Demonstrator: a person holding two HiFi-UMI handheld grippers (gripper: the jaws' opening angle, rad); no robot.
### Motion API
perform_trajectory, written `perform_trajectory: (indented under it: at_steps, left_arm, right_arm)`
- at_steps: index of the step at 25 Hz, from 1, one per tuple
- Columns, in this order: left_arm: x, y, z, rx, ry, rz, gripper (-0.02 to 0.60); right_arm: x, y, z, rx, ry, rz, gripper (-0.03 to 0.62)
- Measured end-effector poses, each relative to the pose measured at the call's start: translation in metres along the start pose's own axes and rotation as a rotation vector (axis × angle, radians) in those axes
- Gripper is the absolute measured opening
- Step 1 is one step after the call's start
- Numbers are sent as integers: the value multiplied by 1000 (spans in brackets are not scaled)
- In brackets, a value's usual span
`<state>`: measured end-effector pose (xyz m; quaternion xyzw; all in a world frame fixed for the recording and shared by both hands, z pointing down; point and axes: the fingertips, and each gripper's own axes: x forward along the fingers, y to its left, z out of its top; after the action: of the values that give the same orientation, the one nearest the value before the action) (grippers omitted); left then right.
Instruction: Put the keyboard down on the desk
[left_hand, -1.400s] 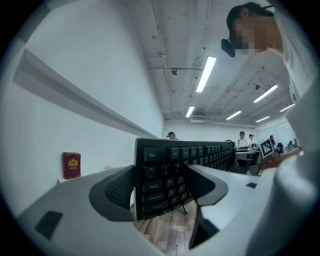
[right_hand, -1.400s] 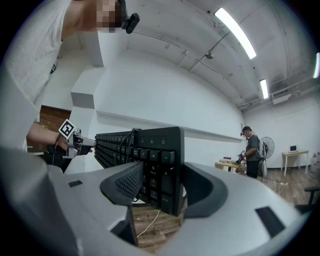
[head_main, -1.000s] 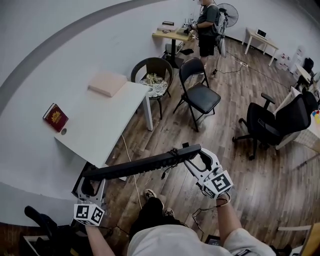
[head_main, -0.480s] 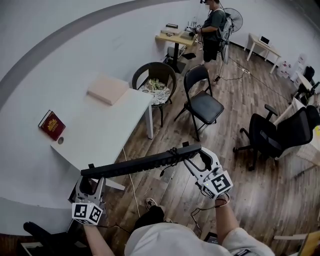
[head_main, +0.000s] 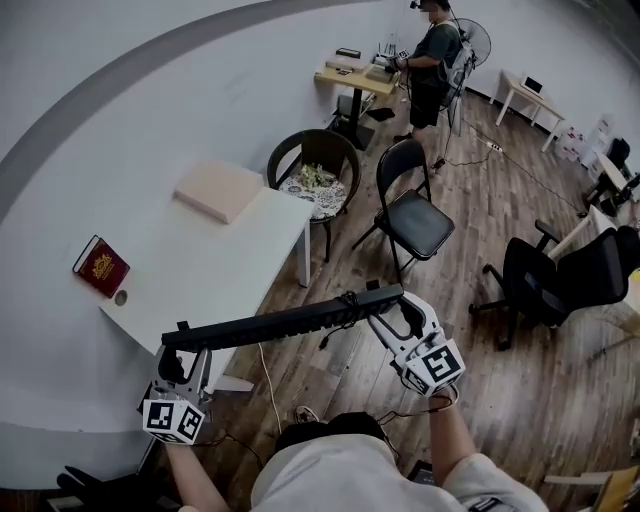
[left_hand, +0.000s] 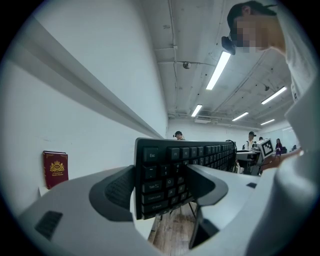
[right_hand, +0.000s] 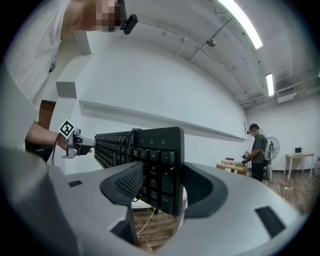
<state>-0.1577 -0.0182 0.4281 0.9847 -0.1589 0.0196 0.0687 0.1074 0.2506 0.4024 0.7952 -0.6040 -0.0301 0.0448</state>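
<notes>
Head view: the keyboard (head_main: 285, 325) hangs in the air on edge beside the near corner of the white desk (head_main: 200, 270), probably a stiff, light bar best held at both ends, with both forearms reaching forward level. Left gripper view: the jaws of the left gripper (left_hand: 160, 185) are clamped on its Esc end. Right gripper view: the jaws of the right gripper (right_hand: 157, 182) clamp the other end.

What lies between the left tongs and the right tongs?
The black keyboard, each end clamped by left tongs and right tongs; head view shows it.
</notes>
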Motion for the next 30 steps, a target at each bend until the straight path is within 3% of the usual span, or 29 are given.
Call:
perform_trajectory:
  at_steps: [11, 30]
  left_arm:
    - [28, 35, -4, -13, 3, 70, 325]
    - [156, 39, 10, -19, -19, 315, 325]
  right_arm:
    - [69, -16, -10, 5, 4, 82, 244]
    - [233, -149, -25, 20, -31, 328, 244]
